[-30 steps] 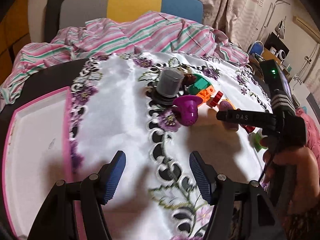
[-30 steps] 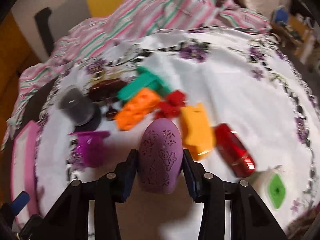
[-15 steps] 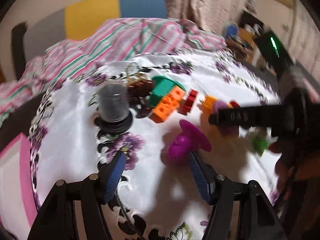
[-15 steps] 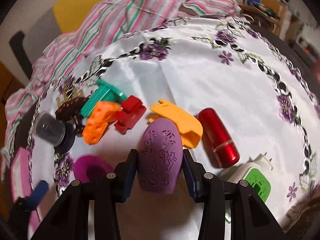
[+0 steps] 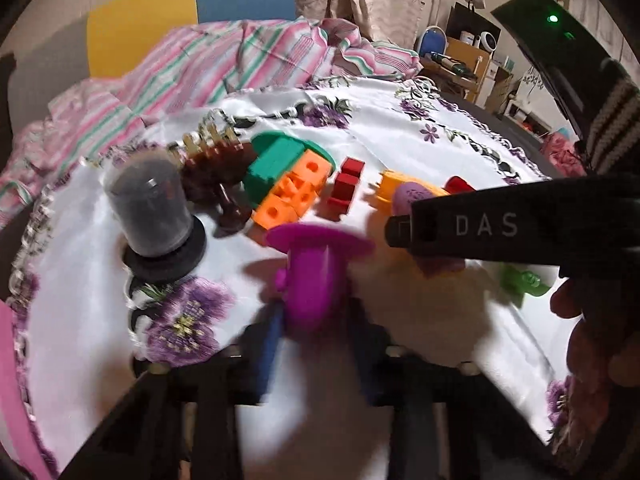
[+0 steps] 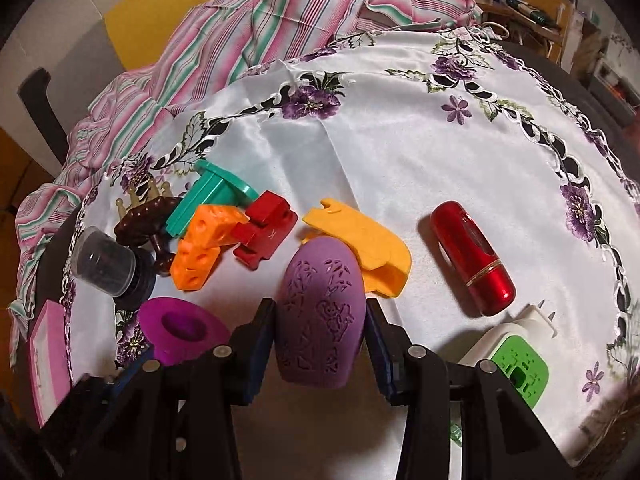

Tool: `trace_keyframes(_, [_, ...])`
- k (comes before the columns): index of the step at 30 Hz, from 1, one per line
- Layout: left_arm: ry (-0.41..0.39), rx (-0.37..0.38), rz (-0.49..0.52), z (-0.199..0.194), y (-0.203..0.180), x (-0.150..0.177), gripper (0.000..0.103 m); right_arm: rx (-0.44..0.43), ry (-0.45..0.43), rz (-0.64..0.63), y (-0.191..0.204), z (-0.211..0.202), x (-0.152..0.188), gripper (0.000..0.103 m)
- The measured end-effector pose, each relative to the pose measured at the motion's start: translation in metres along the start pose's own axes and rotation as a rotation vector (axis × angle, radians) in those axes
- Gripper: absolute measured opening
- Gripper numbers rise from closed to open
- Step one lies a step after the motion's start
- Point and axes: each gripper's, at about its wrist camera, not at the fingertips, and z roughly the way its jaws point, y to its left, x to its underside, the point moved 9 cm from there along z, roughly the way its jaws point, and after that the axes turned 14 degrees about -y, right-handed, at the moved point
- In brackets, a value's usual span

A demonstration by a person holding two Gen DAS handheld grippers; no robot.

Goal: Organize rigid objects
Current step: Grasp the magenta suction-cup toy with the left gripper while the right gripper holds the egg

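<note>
The left gripper (image 5: pixel 310 344) has its blue pads on either side of a magenta flanged piece (image 5: pixel 314 276), and the jaws are closing on it; the view there is blurred, so whether the pads already press on it cannot be told. The piece lies on its side, its wide flange pointing far, on the white embroidered cloth (image 5: pixel 80 320).

The right gripper (image 6: pixel 320 340) is clamped on a purple egg-shaped piece (image 6: pixel 320 312) with a cut pattern, both pads tight against its sides. A hand (image 5: pixel 592 344) holds this gripper at the right of the left wrist view.

Just far of the egg lies a yellow clip (image 6: pixel 368 244), touching it. To the right, apart from the clip, lies a red cylinder (image 6: pixel 472 256), and near of that a white and green plug (image 6: pixel 516 356).

To the left of the clip sits a red block (image 6: pixel 264 232), then an orange holed block (image 6: pixel 200 248) against a teal piece (image 6: pixel 212 196). A brown comb-like thing (image 6: pixel 146 216) lies left of these, and a dark capped jar (image 6: pixel 106 264) stands further left.

A pink tray (image 6: pixel 46 356) lies at the near left edge. A striped sheet (image 6: pixel 240 28) is bunched at the far side of the cloth.
</note>
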Motion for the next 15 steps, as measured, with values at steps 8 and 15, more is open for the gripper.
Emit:
trace_keyframes(8, [-0.016,0.046,-0.098,-0.023,0.005,0.002,0.029,-0.028,0.01,-0.005,0.006,0.001,0.003,0.044])
trace_keyframes(15, [-0.03,0.03,-0.171,-0.045,0.019,0.01,0.029,-0.066,-0.004,-0.047,0.02,-0.002,0.003,0.044])
